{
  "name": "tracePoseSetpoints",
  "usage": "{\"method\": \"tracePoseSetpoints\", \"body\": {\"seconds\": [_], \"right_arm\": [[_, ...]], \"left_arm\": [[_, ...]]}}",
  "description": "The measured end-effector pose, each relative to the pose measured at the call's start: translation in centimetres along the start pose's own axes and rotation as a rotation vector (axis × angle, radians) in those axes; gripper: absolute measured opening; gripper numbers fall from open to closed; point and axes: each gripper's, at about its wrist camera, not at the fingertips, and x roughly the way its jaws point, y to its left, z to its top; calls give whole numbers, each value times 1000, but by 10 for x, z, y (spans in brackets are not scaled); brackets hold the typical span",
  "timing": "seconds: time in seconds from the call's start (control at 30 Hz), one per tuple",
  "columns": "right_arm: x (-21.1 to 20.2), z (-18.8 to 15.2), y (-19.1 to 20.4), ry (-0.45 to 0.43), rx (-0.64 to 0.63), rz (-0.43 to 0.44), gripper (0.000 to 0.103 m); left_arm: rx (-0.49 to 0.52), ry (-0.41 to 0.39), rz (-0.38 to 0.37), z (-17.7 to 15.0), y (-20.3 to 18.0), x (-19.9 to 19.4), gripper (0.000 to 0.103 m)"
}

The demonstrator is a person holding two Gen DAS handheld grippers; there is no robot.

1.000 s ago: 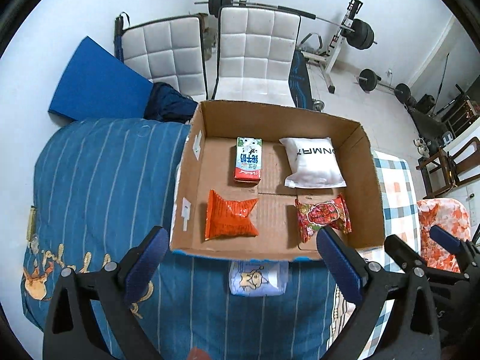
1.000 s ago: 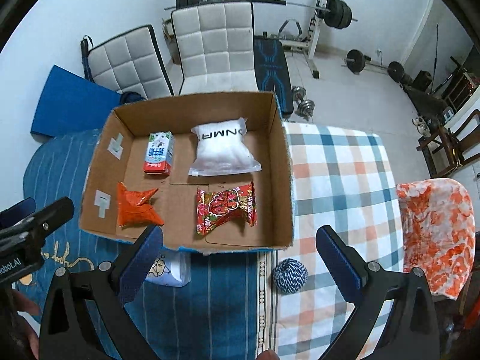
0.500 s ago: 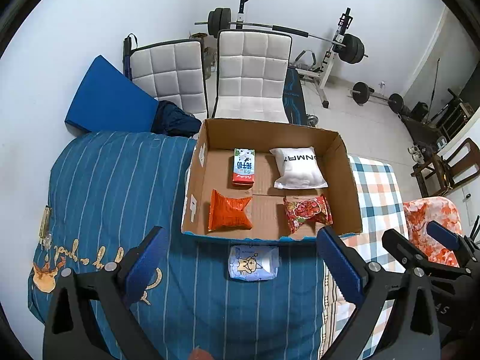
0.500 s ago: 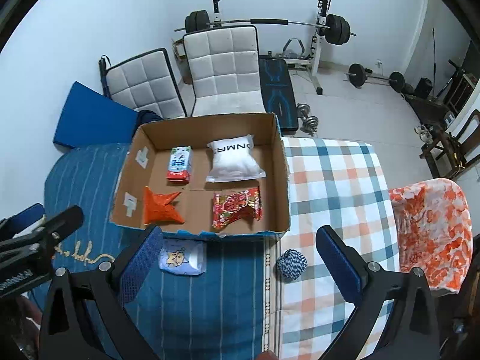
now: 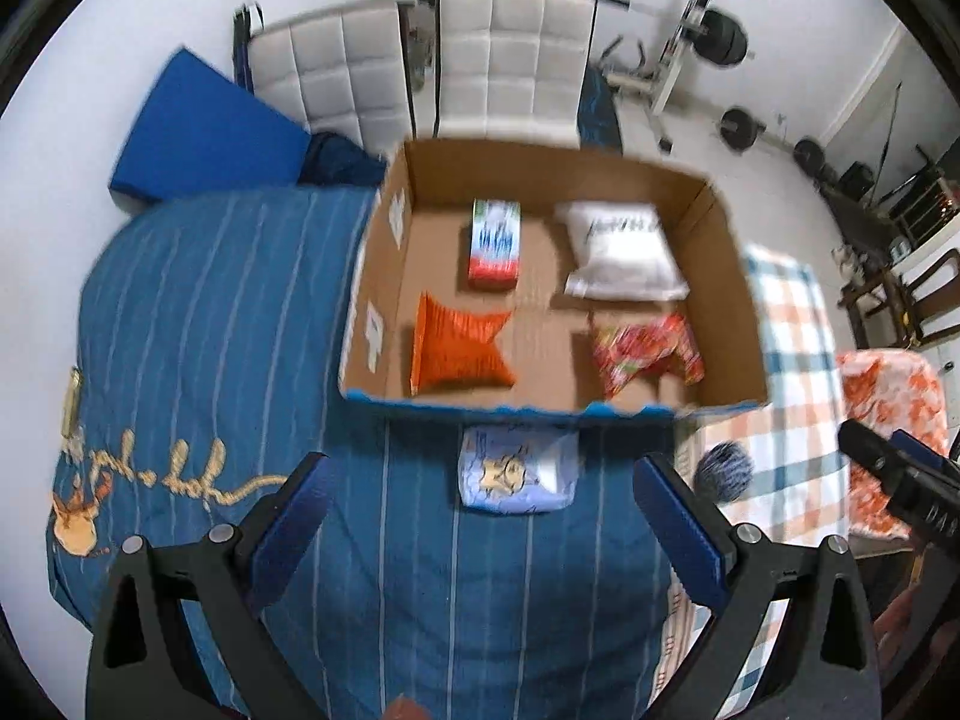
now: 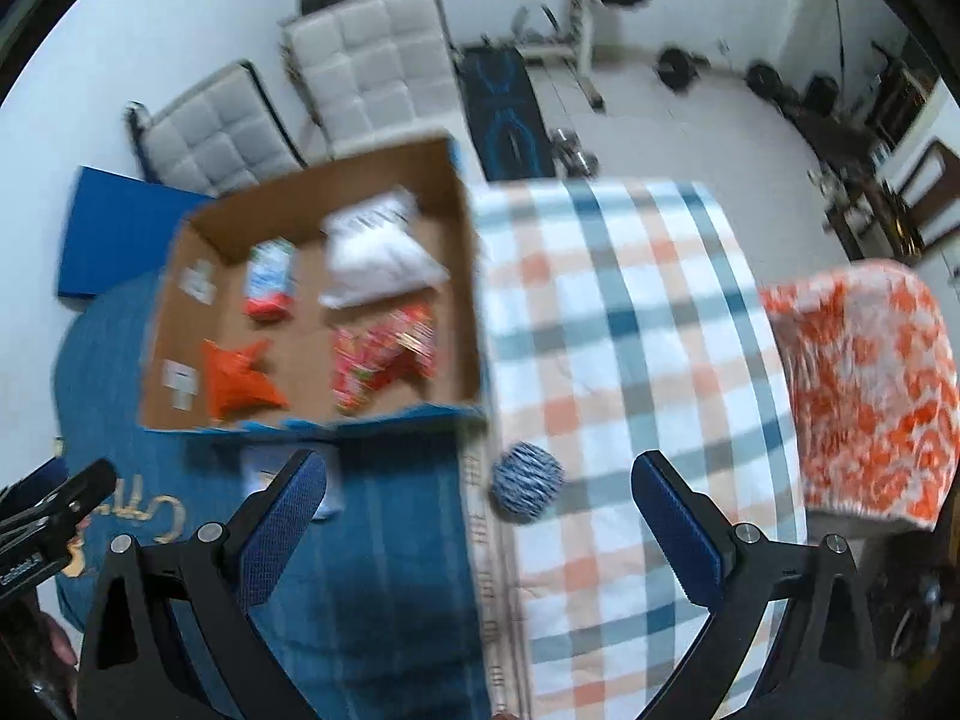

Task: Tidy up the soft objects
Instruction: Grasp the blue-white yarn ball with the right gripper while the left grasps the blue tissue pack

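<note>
An open cardboard box (image 5: 729, 276) (image 6: 462, 276) sits on the bed and holds an orange snack bag (image 5: 459, 345) (image 6: 237, 381), a red snack bag (image 5: 642, 351) (image 6: 384, 354), a white pouch (image 5: 621, 252) (image 6: 378, 255) and a small carton (image 5: 495, 243) (image 6: 270, 279). A light blue tissue pack (image 5: 516, 471) (image 6: 258, 468) lies just in front of the box. A blue-white yarn ball (image 6: 527, 489) (image 5: 723, 471) lies on the checked cloth. My left gripper (image 5: 486, 522) is open above the tissue pack. My right gripper (image 6: 480, 522) is open, with the yarn ball between its fingers.
A blue striped blanket (image 5: 198, 324) covers the bed's left, a checked cloth (image 6: 630, 324) its right. An orange-white floral cloth (image 6: 864, 384) lies at the far right. White quilted chairs (image 5: 510, 60) and gym weights stand behind the box.
Both grippers have moved in closer and lower. The left one now centres on the tissue pack; the right one swung right over the yarn ball. Both views are motion-blurred.
</note>
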Motion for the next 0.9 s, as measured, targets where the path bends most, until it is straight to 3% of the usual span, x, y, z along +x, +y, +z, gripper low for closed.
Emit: {"method": "tracePoseSetpoints", "body": {"seconds": [0.27,0.5,0.6,0.7,0.77,0.9], "right_arm": [[117,-12,-43,223,87,-22,103],[178,-24,-37,296,110,-13,102],[191,-26,-32,311,111,-6,94],[202,-29,-25,334,88,-24,75],[207,-31,-23,339,81,-48,62],[210,-36,-28,339,118,-37,58]], "left_arm": [[-9,208,-1,-18,-9,103,102],[12,333,12,-23,-25,175,101],[21,384,15,-28,-30,201,101],[22,427,20,-36,-34,225,101],[23,432,27,-40,-34,234,93],[27,377,24,-45,-33,229,86]]}}
